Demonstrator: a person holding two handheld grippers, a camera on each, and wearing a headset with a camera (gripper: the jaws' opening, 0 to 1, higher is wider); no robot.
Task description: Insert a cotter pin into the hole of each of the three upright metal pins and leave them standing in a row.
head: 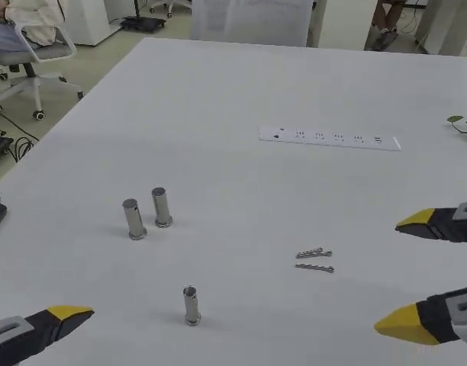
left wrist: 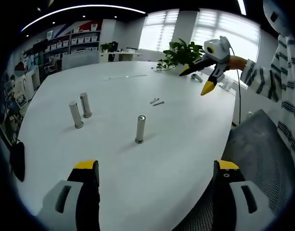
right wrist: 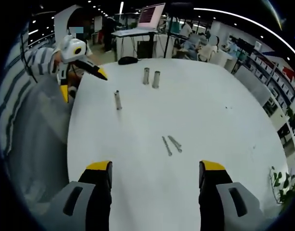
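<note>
Both grippers, left [left wrist: 156,166] and right [right wrist: 156,166], are spread wide and empty. Two pins [head: 134,219] stand far left, one [head: 191,305] nearer. Cotter pins [head: 314,253] lie at right on the table [head: 241,183] — thin, light, probably springy and slippery — best pinched mid-shank.

A broad white surface [head: 241,91] with a long white power strip [head: 329,138] stands in a bright office, a white swivel chair [head: 41,52] on the pale floor [head: 104,67], a leafy green plant [left wrist: 179,54] and tall windows [left wrist: 220,29] beyond
</note>
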